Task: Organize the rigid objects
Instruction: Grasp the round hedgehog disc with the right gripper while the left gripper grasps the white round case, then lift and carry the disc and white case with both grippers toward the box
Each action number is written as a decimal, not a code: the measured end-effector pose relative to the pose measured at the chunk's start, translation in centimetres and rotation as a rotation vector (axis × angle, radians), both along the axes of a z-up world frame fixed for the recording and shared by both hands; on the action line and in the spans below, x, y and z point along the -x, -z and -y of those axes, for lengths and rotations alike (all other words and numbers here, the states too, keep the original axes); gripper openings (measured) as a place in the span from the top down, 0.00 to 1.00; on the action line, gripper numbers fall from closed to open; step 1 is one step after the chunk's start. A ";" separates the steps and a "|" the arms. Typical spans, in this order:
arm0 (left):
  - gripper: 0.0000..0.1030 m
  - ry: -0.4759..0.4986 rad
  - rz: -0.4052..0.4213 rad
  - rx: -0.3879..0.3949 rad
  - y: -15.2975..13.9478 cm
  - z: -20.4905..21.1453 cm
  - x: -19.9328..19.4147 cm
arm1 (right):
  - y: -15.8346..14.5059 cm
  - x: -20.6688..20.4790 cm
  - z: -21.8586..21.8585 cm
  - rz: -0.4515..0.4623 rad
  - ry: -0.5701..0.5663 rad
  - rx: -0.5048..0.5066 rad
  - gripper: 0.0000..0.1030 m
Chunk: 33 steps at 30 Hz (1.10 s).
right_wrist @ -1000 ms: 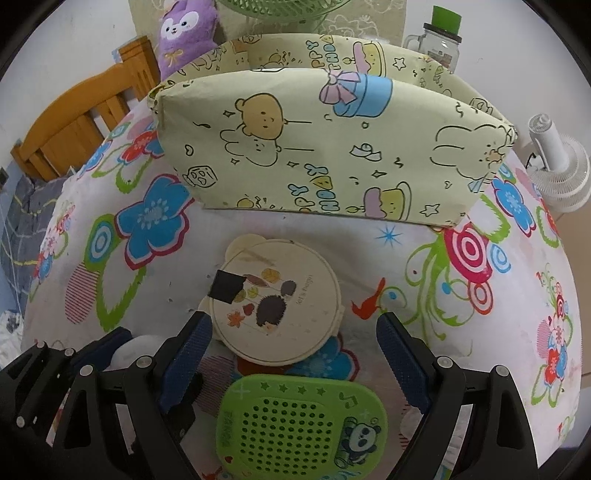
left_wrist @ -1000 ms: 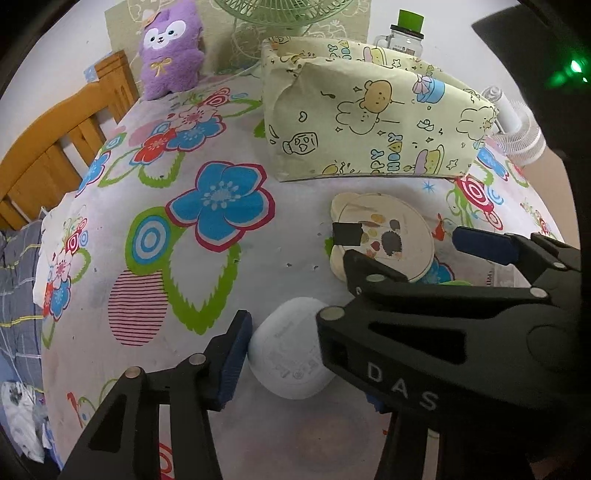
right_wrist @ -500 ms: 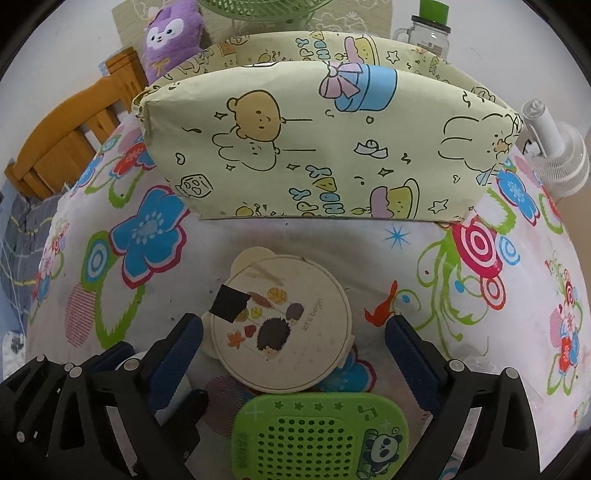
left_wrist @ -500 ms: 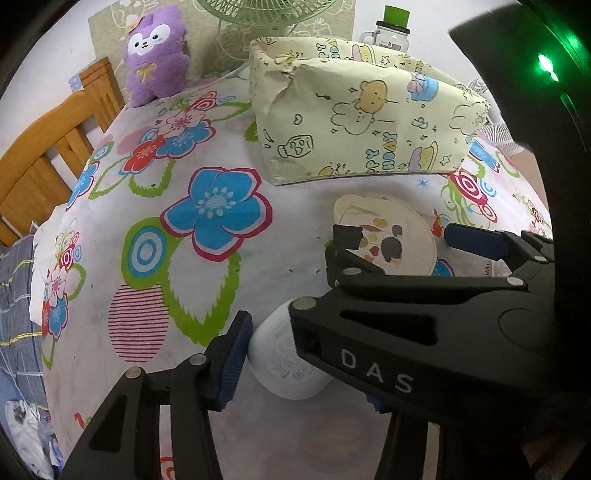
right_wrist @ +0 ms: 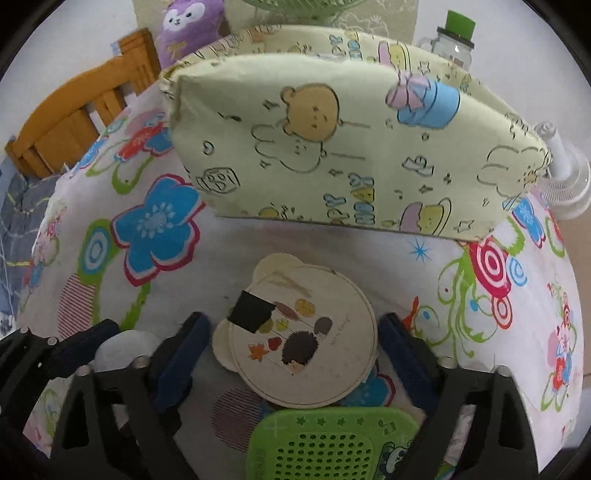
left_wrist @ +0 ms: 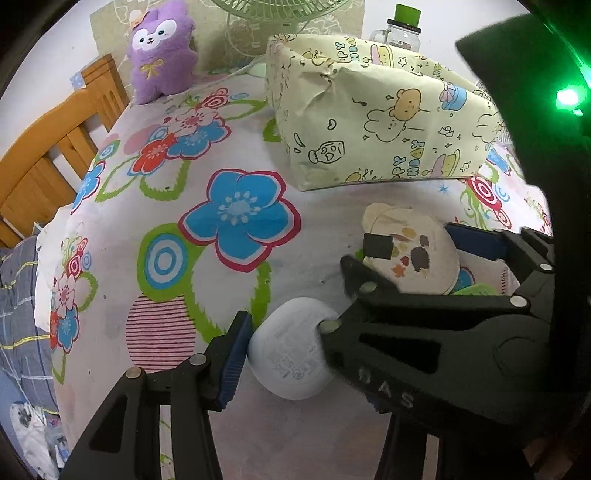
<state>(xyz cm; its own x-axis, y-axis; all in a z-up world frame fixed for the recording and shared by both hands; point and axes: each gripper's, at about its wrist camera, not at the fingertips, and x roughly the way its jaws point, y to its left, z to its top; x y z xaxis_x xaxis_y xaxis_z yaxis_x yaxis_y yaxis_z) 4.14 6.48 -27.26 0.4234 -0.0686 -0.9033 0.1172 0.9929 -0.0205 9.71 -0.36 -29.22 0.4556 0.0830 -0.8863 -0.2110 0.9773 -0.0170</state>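
A white round case (left_wrist: pixel 291 354) lies on the flowered cloth. My left gripper (left_wrist: pixel 288 343) is shut on it: the left blue pad (left_wrist: pixel 236 354) presses its side, while the other finger is hidden behind the right gripper's black body. A cream round disc (right_wrist: pixel 303 339) with a hedgehog picture and a black patch lies to the right. My right gripper (right_wrist: pixel 291 347) straddles that disc with its jaws closing; both pads stand just off the rim. The left gripper (right_wrist: pixel 122 347) and the white case (right_wrist: pixel 122 349) show at the lower left of the right wrist view.
A green perforated box (right_wrist: pixel 332 443) with a panda lies just below the disc. An open box wrapped in pale-green cartoon paper (right_wrist: pixel 351 147) stands behind. Further back are a purple plush (left_wrist: pixel 160 48), a green-lidded jar (left_wrist: pixel 404 26) and a white fan (right_wrist: pixel 565 184). A wooden frame (left_wrist: pixel 44 155) borders the left.
The right gripper has moved forward over the hedgehog disc; its jaws widened, then narrowed around it. The left gripper has stayed on the white case.
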 end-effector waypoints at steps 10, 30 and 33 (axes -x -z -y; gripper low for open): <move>0.46 0.006 0.007 0.020 -0.7 0.7 -1.1 | -1.0 -0.7 0.6 0.021 0.028 0.002 0.18; 0.46 0.012 0.104 0.025 -5.4 5.3 -1.9 | -6.8 0.3 7.2 0.096 0.067 -0.038 0.18; 0.46 0.004 0.116 0.024 -6.2 6.1 -1.5 | -7.6 0.6 7.8 0.110 0.062 -0.034 0.18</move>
